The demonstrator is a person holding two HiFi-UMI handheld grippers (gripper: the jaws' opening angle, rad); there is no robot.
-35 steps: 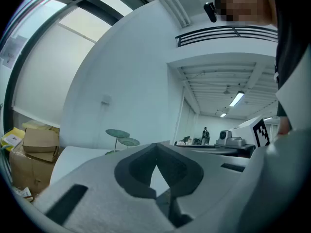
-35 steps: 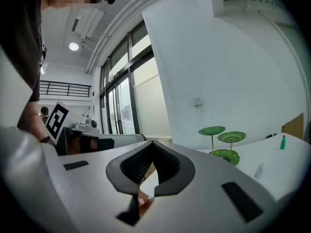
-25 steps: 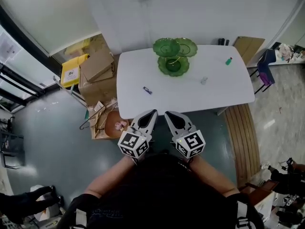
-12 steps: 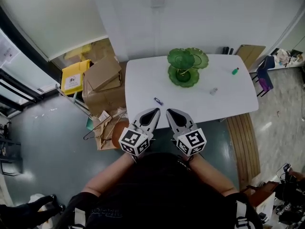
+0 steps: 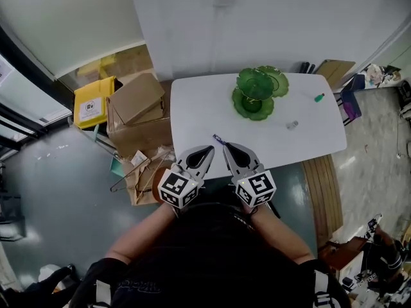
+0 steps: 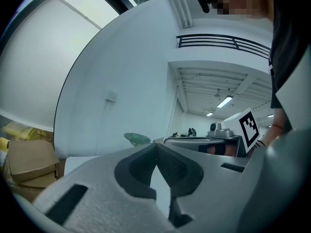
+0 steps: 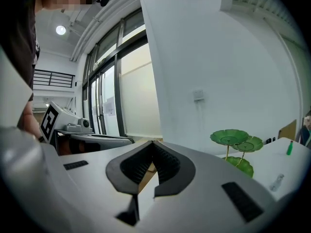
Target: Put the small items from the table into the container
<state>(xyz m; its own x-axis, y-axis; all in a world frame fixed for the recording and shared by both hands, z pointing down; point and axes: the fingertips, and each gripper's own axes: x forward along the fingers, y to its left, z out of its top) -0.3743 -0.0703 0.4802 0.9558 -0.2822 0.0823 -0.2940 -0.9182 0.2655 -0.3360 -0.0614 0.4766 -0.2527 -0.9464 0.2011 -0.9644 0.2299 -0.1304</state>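
Left tongs (image 5: 204, 153) and right tongs (image 5: 230, 150) are both pinched shut and empty, so coming in closed they might just knock that little blue stick (image 5: 218, 138) at 12 o'clock off the table (image 5: 192, 108).

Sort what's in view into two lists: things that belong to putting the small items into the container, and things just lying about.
For the job: green tiered dish, likely the container; purple item; clear item; green bottle; white table.

Lying about: cardboard boxes; yellow box; slatted wooden bench.

left tool (image 5: 207, 151) closed, right tool (image 5: 227, 147) closed
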